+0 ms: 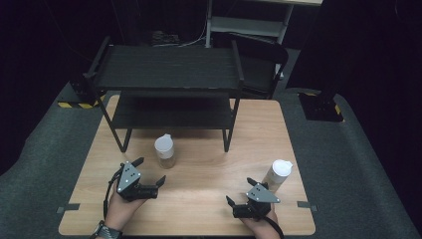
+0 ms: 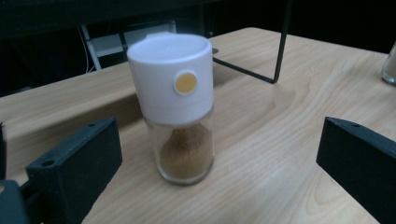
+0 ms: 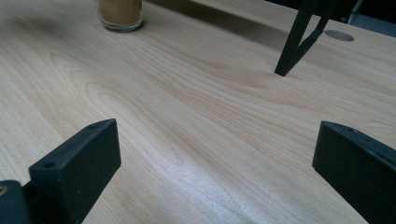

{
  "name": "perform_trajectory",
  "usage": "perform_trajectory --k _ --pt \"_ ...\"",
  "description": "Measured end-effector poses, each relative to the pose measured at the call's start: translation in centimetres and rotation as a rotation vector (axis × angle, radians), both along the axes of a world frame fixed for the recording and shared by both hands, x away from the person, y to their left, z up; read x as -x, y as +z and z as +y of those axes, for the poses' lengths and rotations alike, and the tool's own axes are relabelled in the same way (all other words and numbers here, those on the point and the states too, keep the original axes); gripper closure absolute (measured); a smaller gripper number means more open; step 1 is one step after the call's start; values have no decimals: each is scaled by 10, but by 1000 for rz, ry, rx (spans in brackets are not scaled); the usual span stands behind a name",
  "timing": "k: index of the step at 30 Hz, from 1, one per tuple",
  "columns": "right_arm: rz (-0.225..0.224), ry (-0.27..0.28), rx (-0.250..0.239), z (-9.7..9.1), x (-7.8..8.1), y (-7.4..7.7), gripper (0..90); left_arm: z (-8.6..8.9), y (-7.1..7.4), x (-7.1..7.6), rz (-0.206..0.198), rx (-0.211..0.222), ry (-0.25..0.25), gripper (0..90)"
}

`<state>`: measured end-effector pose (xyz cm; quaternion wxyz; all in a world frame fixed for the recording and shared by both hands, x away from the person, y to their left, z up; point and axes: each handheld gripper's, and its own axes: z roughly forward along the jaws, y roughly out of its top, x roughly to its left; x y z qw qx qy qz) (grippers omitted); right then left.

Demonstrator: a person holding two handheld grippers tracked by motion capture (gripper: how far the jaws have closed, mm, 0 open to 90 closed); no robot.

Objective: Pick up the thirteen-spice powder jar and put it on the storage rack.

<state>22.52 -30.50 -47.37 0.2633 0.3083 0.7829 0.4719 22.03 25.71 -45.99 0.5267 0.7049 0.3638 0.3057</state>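
Note:
Two glass spice jars with white lids stand on the wooden table [image 1: 199, 199]. The left jar [image 1: 164, 151] holds brown powder and is just in front of the rack. My left gripper [image 1: 151, 170] is open beside it, pointed at it. In the left gripper view this jar [image 2: 180, 107] stands upright a little beyond the spread jaws of the left gripper [image 2: 219, 144], untouched. The second jar [image 1: 277, 175] stands near the right edge, just right of my open right gripper [image 1: 240, 191]. The right gripper [image 3: 215, 149] has only bare wood between its jaws.
A black two-tier rack [image 1: 169, 69] takes up the back half of the table, its front legs [image 1: 226, 144] coming down near the left jar. One rack leg [image 3: 299, 42] and the left jar's base [image 3: 119, 14] lie ahead of the right gripper. A dark chair [image 1: 261, 64] stands behind.

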Motion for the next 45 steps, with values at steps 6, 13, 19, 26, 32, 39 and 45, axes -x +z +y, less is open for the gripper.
perform_trajectory --k 6,13,19,26,32,39,45 --pt "-3 3 6 0 0 0 6 -2 -2 -12 7 9 2 4" --pt "-4 5 4 0 0 0 6 -6 -6 -23 9 13 15 4" --pt "-5 11 9 0 0 0 6 -9 -9 -36 26 5 13 4" --pt "-5 13 10 0 0 0 5 -13 -13 -47 15 14 6 4" --pt "-6 17 11 0 0 0 6 -20 -13 -55 7 -2 7 5" --pt "-7 23 14 0 -1 0 6 -21 -18 -63 9 18 8 52" --pt "-9 23 14 -1 -1 0 6 -16 -23 -70 37 84 14 141"
